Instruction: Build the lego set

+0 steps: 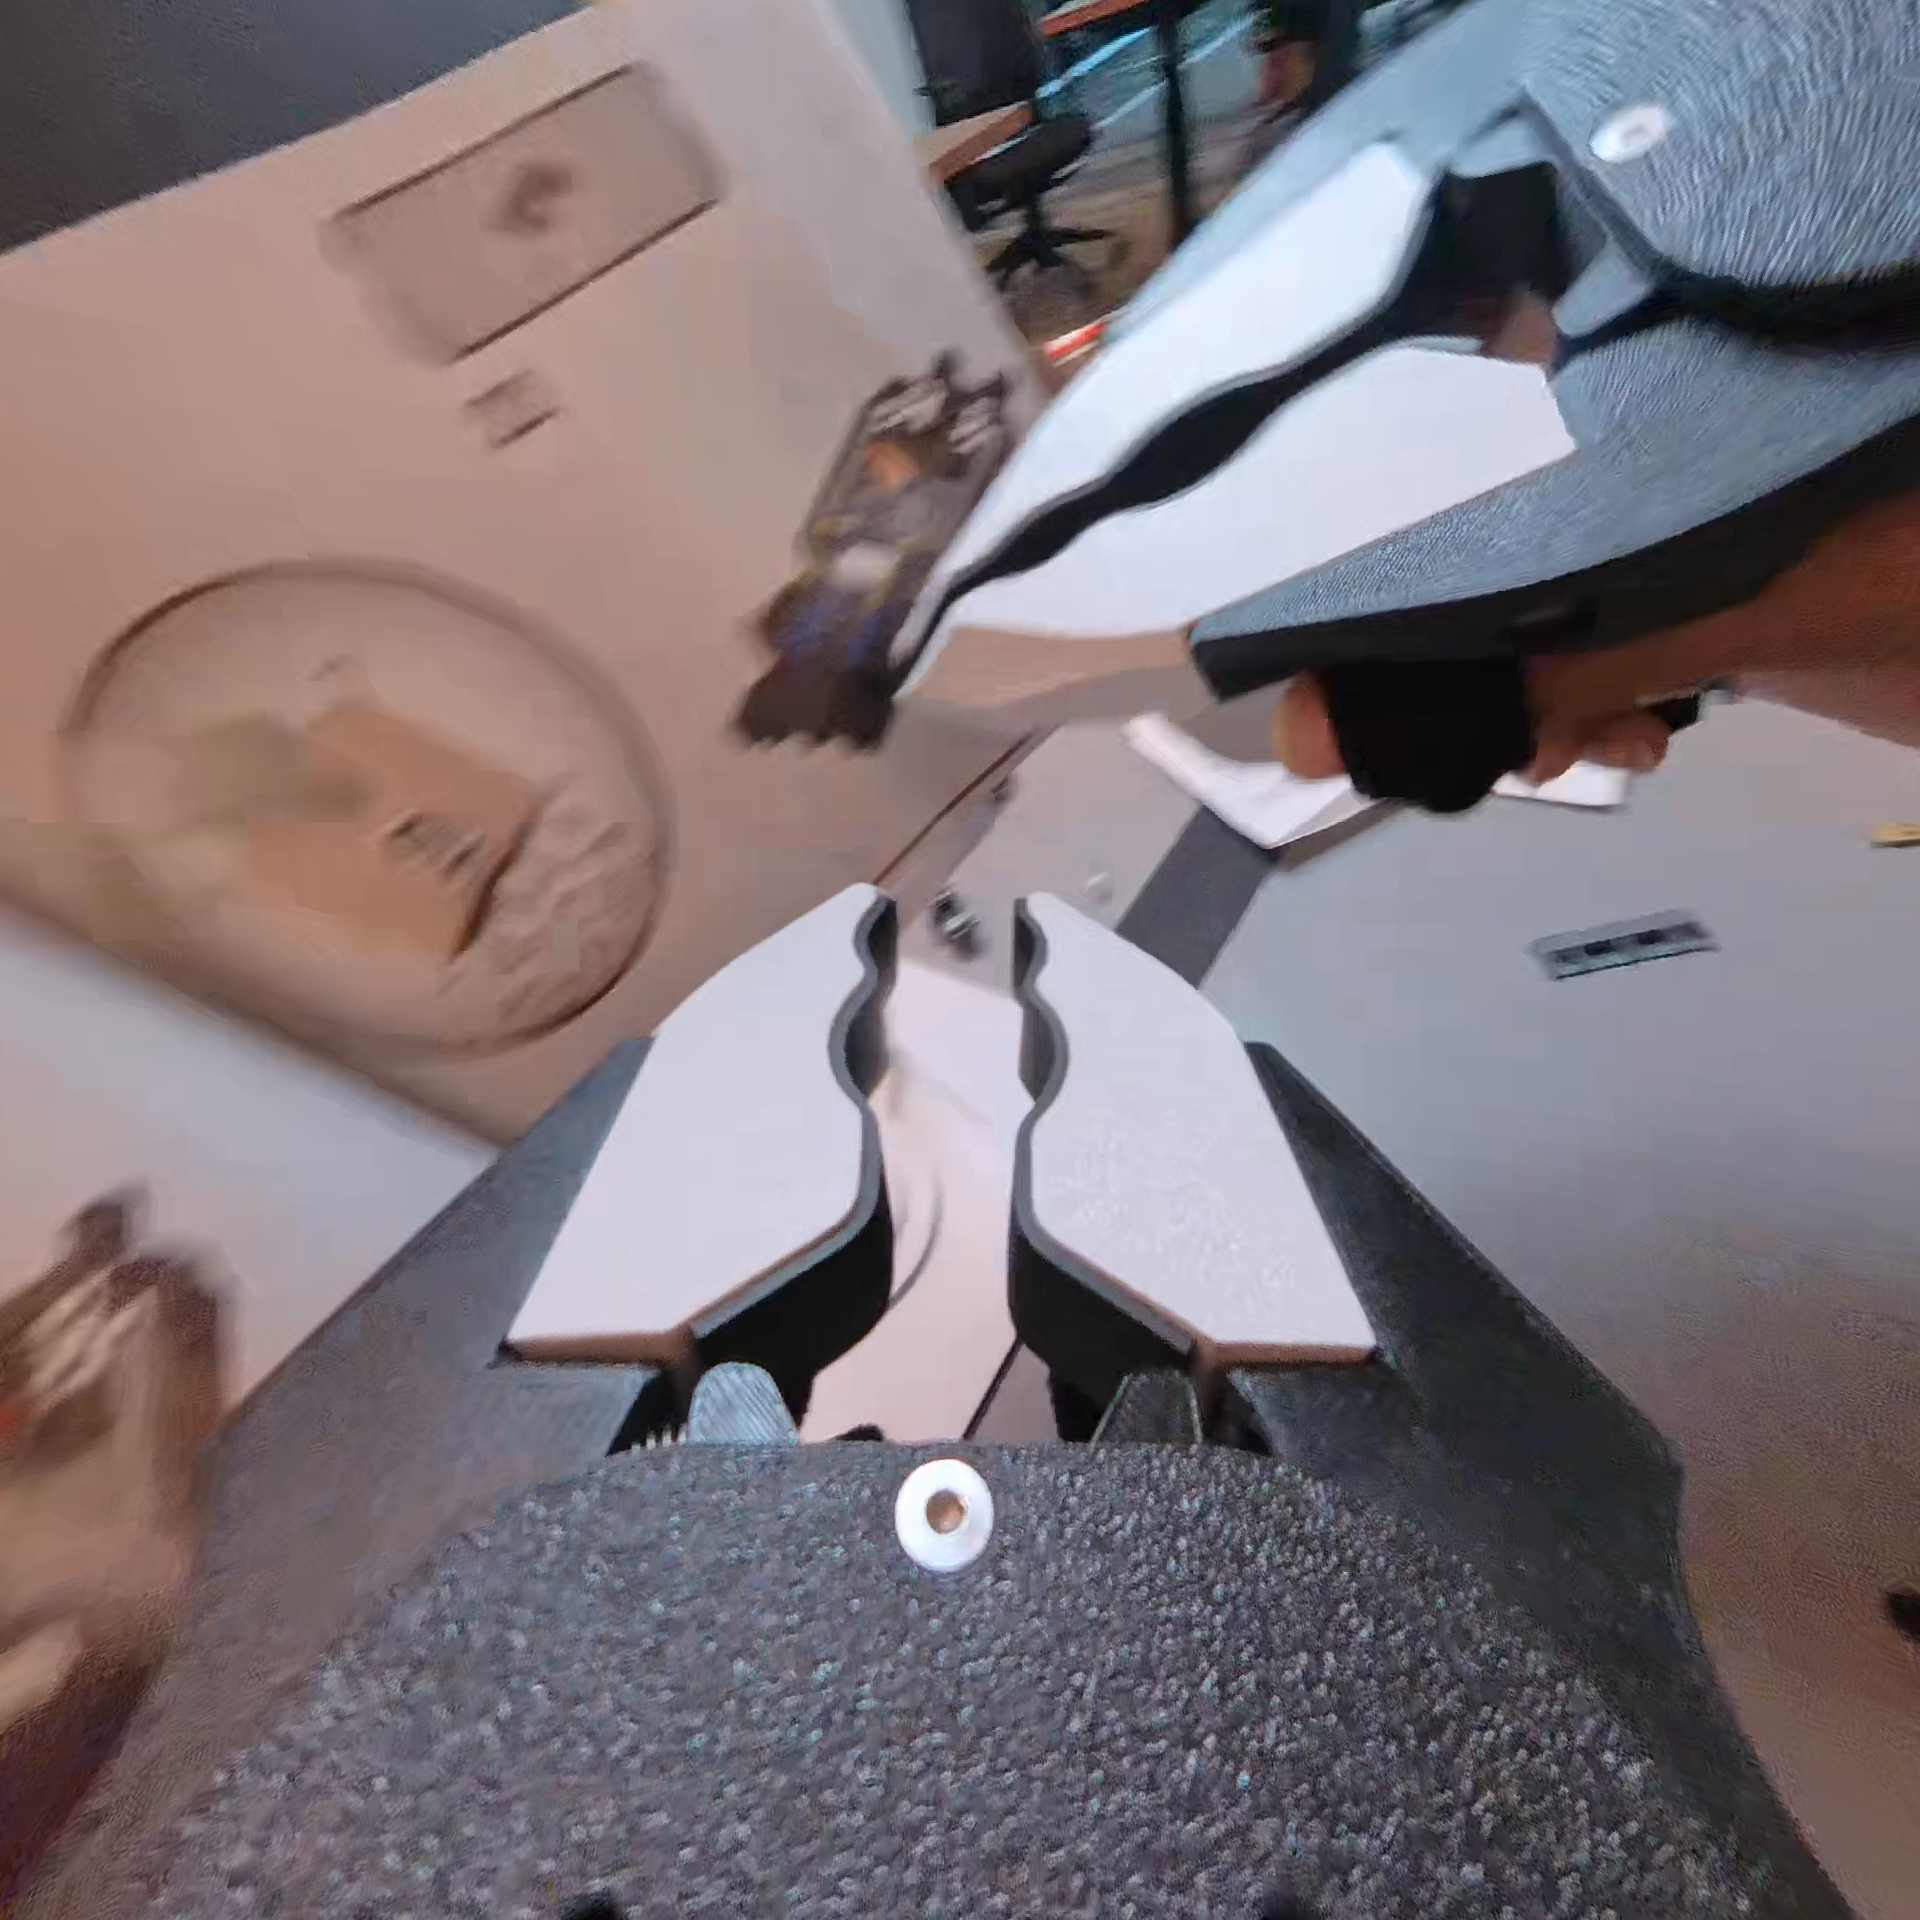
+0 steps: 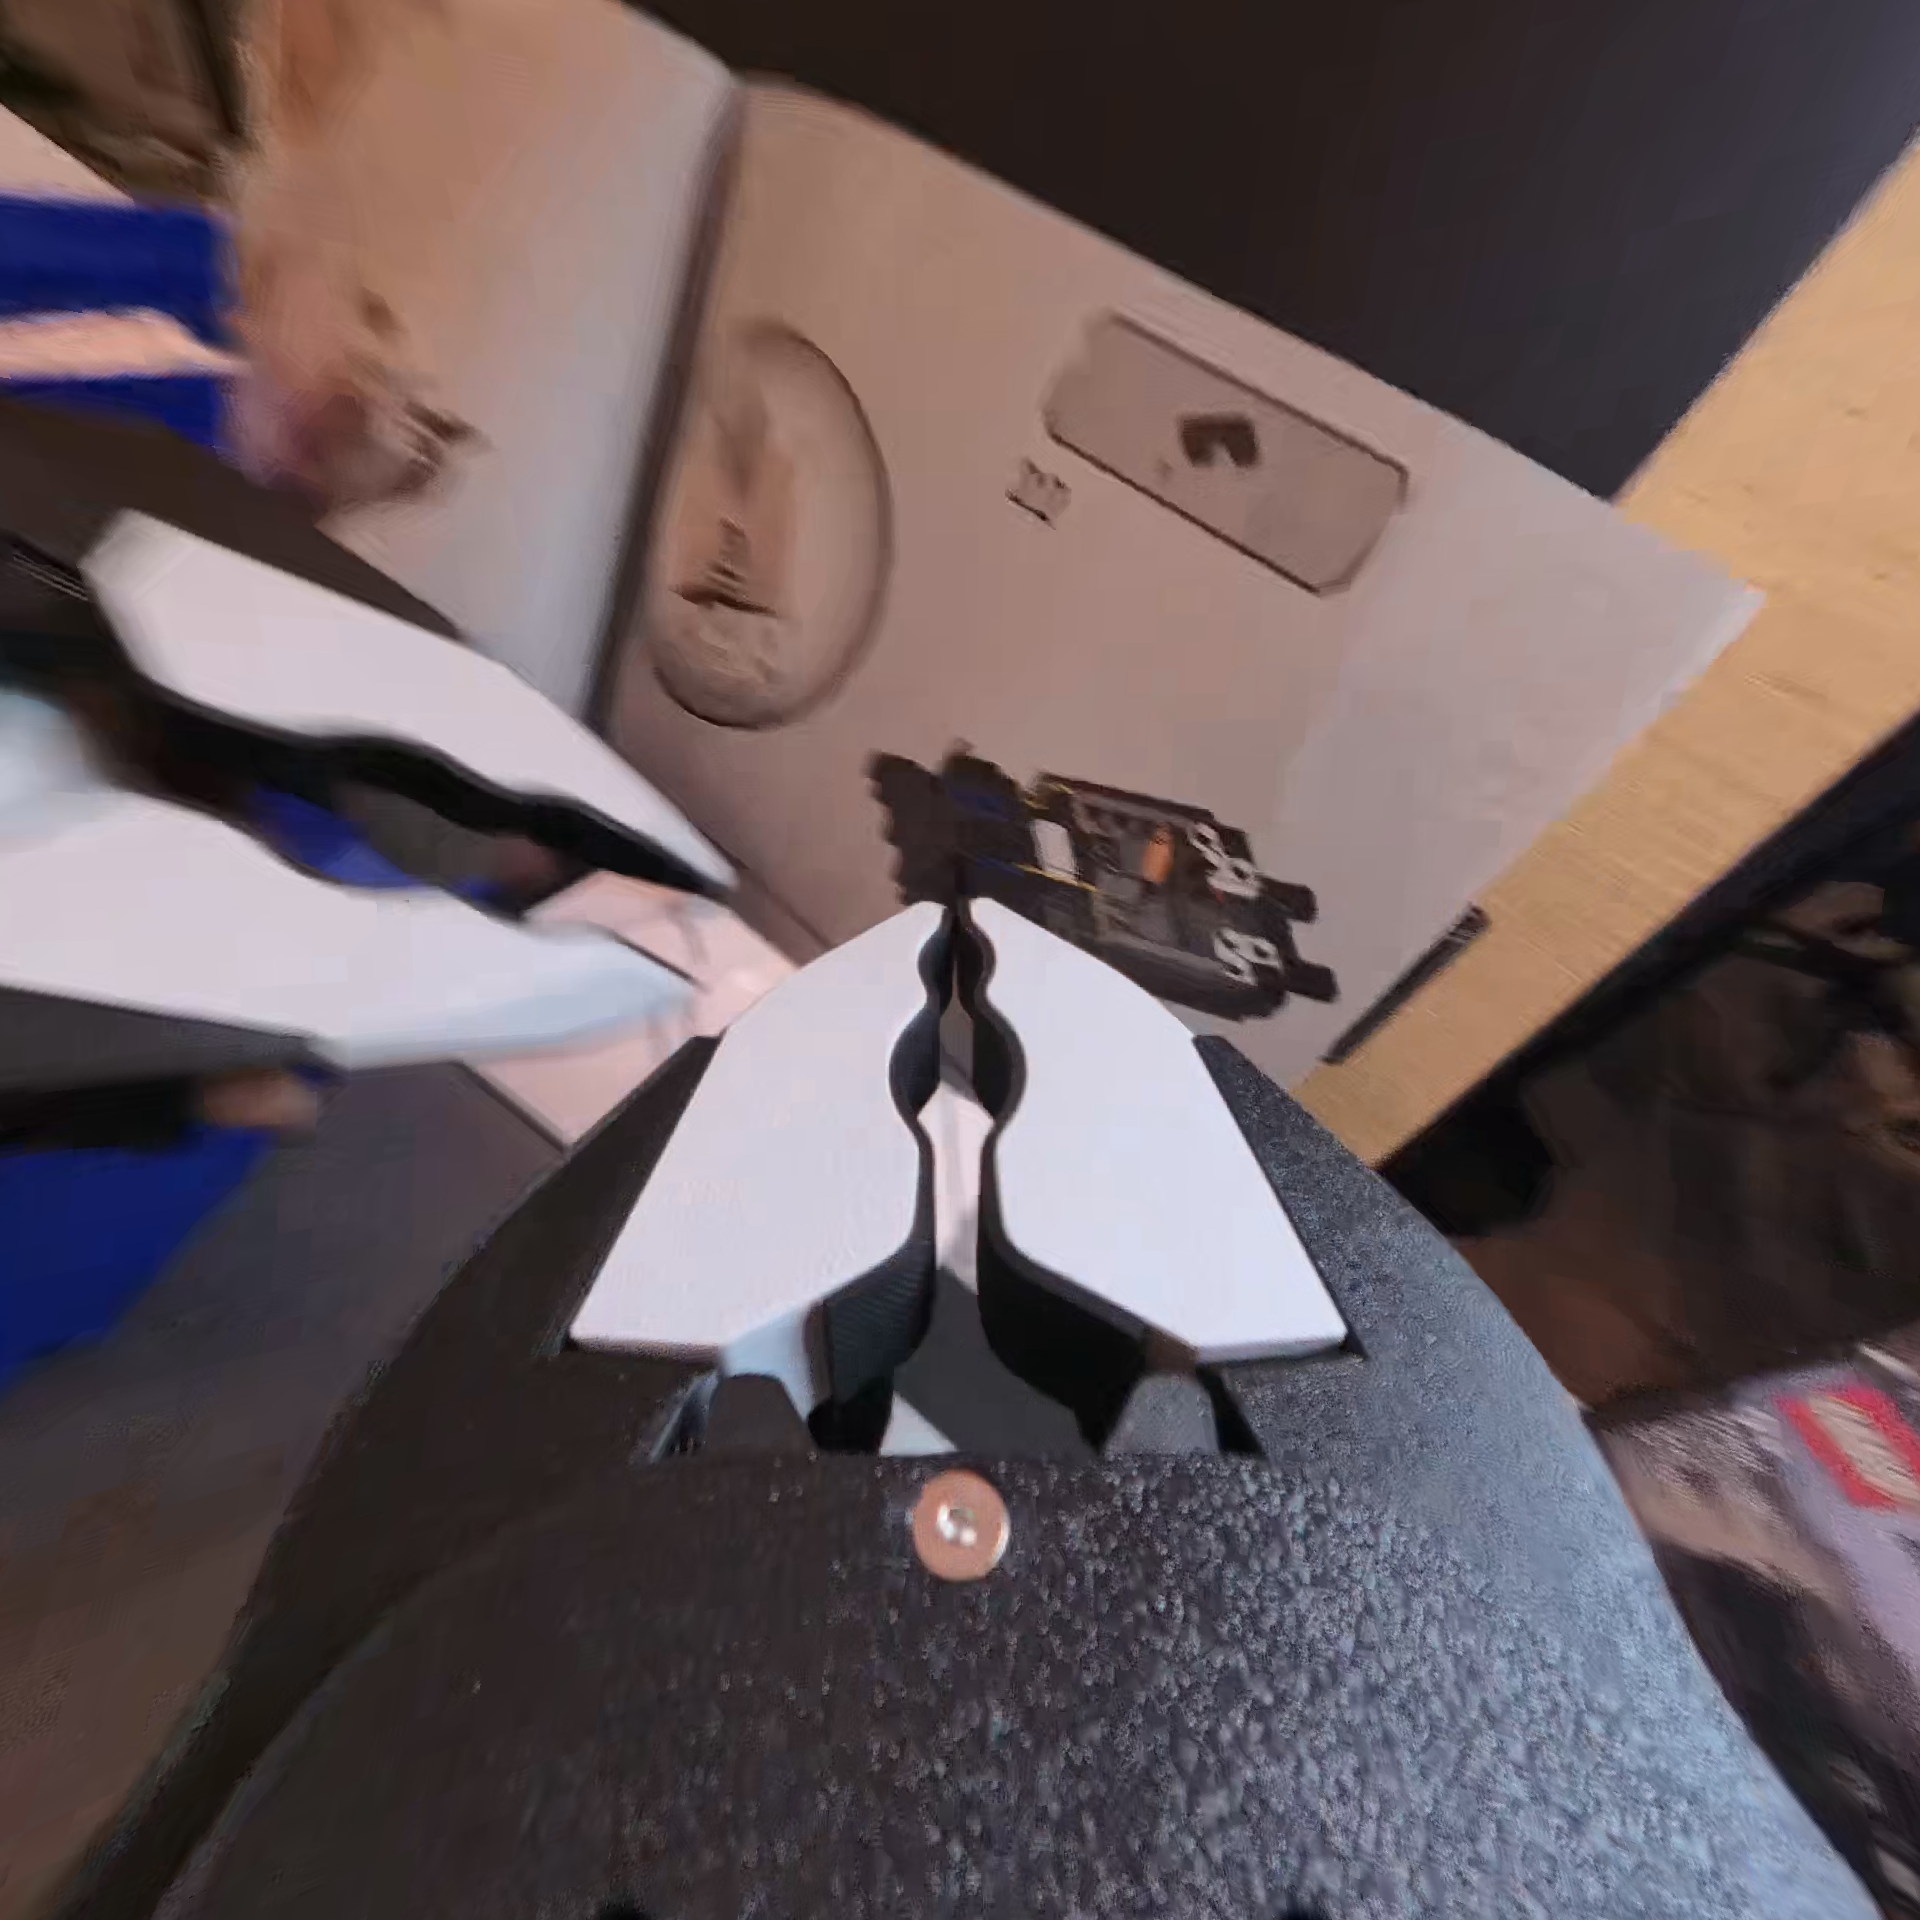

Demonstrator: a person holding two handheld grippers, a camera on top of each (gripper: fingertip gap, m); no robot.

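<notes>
Starting on the left, your left gripper (image 1: 951, 914) has its fingers spread a bit with nothing between them, hovering low over the grey table (image 1: 1558, 1143), just beside the big cardboard box (image 1: 343, 436). It reads like it's parked there to steady that side. Over on the right, your right gripper (image 2: 954, 914) is pressed nearly together, tip up against the dark torn sticker (image 2: 1122, 883) on the box face. Can't tell if it's actually pinching the edge, too blurry.
</notes>
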